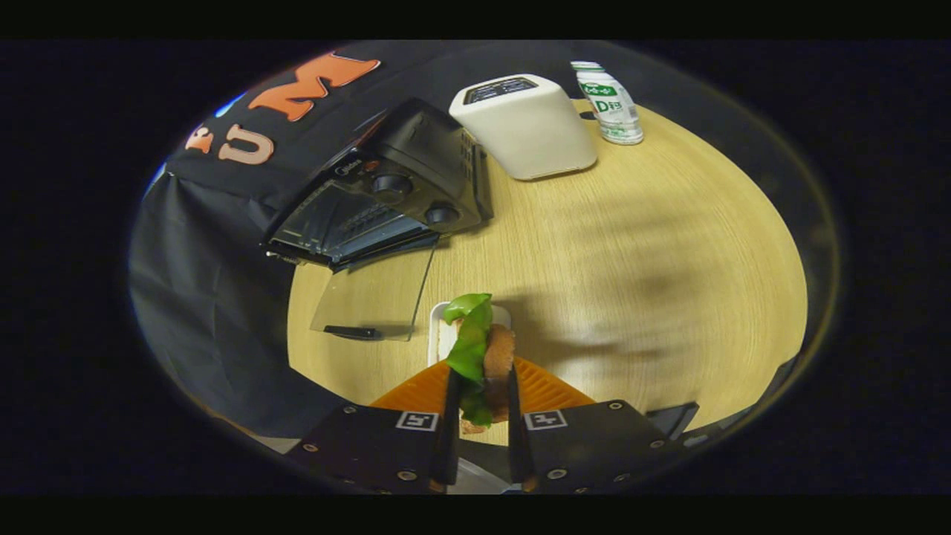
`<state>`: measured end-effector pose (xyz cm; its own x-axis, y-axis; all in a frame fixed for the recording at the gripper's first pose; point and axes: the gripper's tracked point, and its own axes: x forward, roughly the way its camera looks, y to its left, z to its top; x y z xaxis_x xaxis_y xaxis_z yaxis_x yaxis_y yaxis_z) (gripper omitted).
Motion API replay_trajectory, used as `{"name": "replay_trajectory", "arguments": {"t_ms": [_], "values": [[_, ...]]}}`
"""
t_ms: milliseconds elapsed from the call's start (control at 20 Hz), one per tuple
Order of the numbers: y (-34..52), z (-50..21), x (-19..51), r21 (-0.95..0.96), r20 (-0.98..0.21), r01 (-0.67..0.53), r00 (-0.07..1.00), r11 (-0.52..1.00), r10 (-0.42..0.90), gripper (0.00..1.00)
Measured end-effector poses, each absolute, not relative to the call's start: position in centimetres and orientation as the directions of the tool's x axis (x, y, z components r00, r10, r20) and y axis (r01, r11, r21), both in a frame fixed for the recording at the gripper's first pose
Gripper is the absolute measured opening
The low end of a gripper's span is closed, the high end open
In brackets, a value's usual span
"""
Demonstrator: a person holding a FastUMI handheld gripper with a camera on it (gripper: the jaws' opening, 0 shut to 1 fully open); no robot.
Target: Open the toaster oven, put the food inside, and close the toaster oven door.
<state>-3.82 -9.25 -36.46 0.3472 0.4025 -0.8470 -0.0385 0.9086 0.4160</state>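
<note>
My gripper (481,383) is shut on the food (479,349), a sandwich-like piece with a green leaf and a brown patty standing up between my fingers. It is held just above a small white plate (440,327) on the round wooden table (631,260). The black toaster oven (386,189) stands beyond my fingers to the left, at the table's far edge. Its glass door (375,293) hangs open, folded down flat toward me, with the dark handle (354,332) at its near edge. The oven's inside looks dark.
A white boxy appliance (526,126) stands right of the oven. A white bottle with a green label (609,104) stands behind it at the far rim. Black cloth (208,297) drapes below the table's left side.
</note>
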Motion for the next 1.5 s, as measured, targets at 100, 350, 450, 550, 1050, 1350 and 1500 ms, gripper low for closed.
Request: {"name": "replay_trajectory", "arguments": {"t_ms": [100, 350, 450, 550, 1050, 1350, 1500], "values": [[-9.5, -35.6, -4.0, 0.362, -0.863, -0.042, 0.363, 0.931, 0.352, 0.27], [-9.4, -31.4, -4.1, 0.316, -0.843, -0.034, 0.448, 0.948, 0.297, 0.25], [-9.0, -29.6, -4.0, 0.316, -0.823, -0.020, 0.492, 0.949, 0.284, 0.26], [-8.2, -28.1, -3.9, 0.324, -0.793, -0.011, 0.542, 0.946, 0.278, 0.25], [-1.0, -25.9, -1.1, 0.617, -0.591, 0.129, 0.727, 0.776, 0.349, 0.25], [5.8, -28.4, 2.7, 0.768, -0.479, 0.145, 0.776, 0.624, 0.410, 0.25], [7.7, -29.9, 5.0, 0.797, -0.465, 0.179, 0.791, 0.577, 0.397, 0.25]]}}
